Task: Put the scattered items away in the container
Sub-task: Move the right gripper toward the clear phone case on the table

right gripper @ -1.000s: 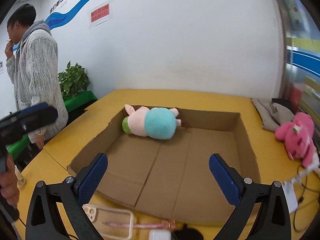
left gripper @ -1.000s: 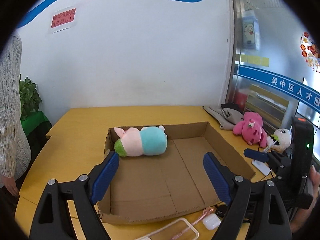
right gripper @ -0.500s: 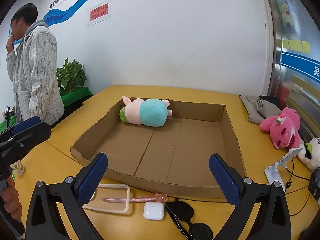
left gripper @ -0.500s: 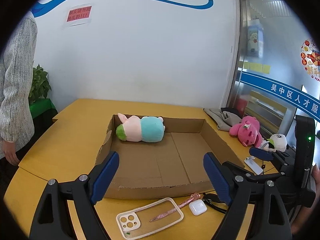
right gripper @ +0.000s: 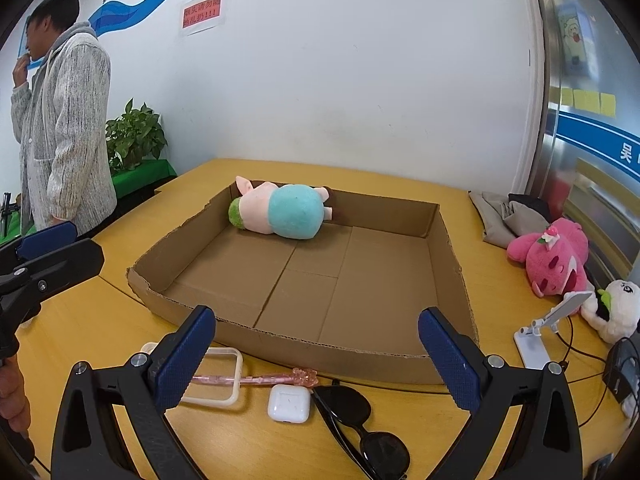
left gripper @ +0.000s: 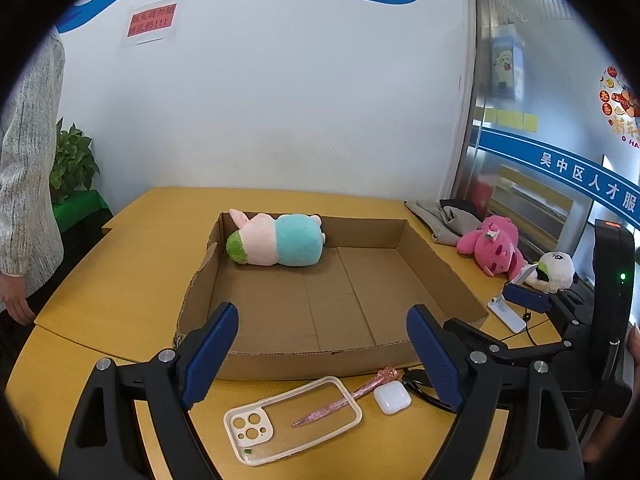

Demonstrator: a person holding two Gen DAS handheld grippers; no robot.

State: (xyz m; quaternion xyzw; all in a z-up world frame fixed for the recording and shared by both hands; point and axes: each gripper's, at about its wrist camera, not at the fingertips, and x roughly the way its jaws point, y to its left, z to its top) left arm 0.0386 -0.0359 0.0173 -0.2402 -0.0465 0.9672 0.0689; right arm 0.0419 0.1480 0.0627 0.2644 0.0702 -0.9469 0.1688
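A shallow cardboard tray (left gripper: pixel 320 354) (right gripper: pixel 304 350) lies on the yellow table with a pink-and-teal plush (left gripper: pixel 276 240) (right gripper: pixel 282 210) in its far left corner. In front of the tray lie a clear phone case (left gripper: pixel 294 420) (right gripper: pixel 218 394), a pink pen (left gripper: pixel 344 398) (right gripper: pixel 260 379), a white earbud case (left gripper: pixel 392 398) (right gripper: pixel 289 403) and black sunglasses (right gripper: pixel 360 424). My left gripper (left gripper: pixel 322 354) is open above the phone case, empty. My right gripper (right gripper: pixel 318 360) is open above the earbud case and sunglasses, empty.
At the right lie a pink plush (left gripper: pixel 494 246) (right gripper: pixel 554 256), a white panda plush (left gripper: pixel 554 272) (right gripper: pixel 614 310), a white phone stand (right gripper: pixel 538 336) with cables, and folded grey cloth (left gripper: pixel 444 216). A person in a grey cardigan (right gripper: pixel 64 128) stands left, beside a potted plant (right gripper: pixel 134 136).
Both grippers have drawn back from over the tray and sunk slightly; the phone case, pen, earbud case and sunglasses came into view below them. Jaws stayed wide.
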